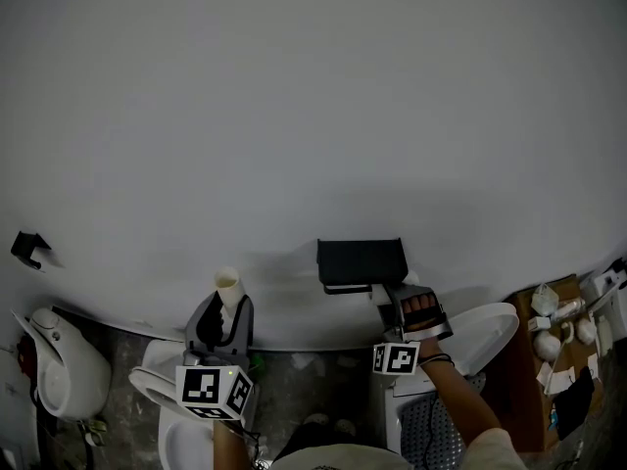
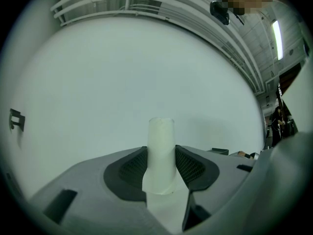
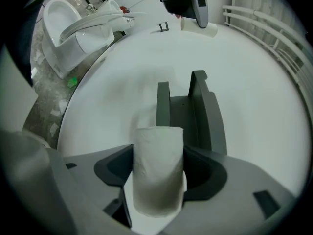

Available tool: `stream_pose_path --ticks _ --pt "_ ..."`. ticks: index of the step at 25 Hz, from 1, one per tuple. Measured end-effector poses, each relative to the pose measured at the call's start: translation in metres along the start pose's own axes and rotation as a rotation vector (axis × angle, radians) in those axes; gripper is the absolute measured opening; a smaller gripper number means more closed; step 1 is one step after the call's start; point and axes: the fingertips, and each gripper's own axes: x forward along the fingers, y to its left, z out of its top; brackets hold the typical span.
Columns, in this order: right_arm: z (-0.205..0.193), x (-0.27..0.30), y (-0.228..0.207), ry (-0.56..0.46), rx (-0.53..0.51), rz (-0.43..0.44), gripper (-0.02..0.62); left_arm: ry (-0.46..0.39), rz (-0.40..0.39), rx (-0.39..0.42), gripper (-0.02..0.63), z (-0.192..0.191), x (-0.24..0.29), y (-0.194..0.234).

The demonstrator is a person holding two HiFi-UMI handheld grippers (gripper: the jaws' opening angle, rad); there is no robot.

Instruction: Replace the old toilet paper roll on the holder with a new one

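Left gripper (image 2: 161,166) is squeezing a thin white tube (image 2: 161,141), right gripper (image 3: 159,173) a white paper roll (image 3: 157,180). A black holder (image 1: 361,260) is hanging on the white wall (image 1: 294,116) (grey floor (image 1: 294,382) below).

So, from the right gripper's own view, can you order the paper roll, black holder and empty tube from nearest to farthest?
1. Paper roll, gripped between its jaws.
2. Black holder, on the wall just ahead.
3. Empty tube, far off at the top of the view.

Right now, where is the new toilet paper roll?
In the right gripper view, the new roll sits clamped between the jaws of the right gripper, with the black holder directly ahead on the white wall.
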Motion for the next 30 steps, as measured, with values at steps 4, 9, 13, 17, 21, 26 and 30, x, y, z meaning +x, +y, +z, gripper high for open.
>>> stream_pose_path --ticks 4,9,13,17,21,26,30 --pt "0.016 0.003 0.0 -0.005 -0.018 -0.019 0.292 -0.001 0.018 0.003 0.183 0.001 -0.006 0.007" --pt "0.038 0.006 0.0 -0.024 -0.019 -0.036 0.292 -0.001 0.04 0.008 0.183 0.001 -0.015 0.016" --pt "0.052 0.008 -0.002 -0.047 -0.014 -0.033 0.292 0.002 0.056 0.009 0.183 0.001 -0.019 0.022" --pt "0.054 0.011 0.0 -0.055 -0.03 -0.035 0.293 0.006 0.069 0.019 0.183 0.0 -0.021 0.022" --pt "0.057 0.013 0.001 -0.063 -0.027 -0.033 0.293 0.005 0.077 0.019 0.183 0.001 -0.021 0.023" --pt "0.061 0.012 0.001 -0.062 -0.024 -0.041 0.293 0.004 0.074 0.024 0.183 0.001 -0.022 0.023" --pt "0.066 0.011 0.0 -0.084 0.003 -0.03 0.299 0.004 0.07 0.026 0.183 0.001 -0.021 0.023"
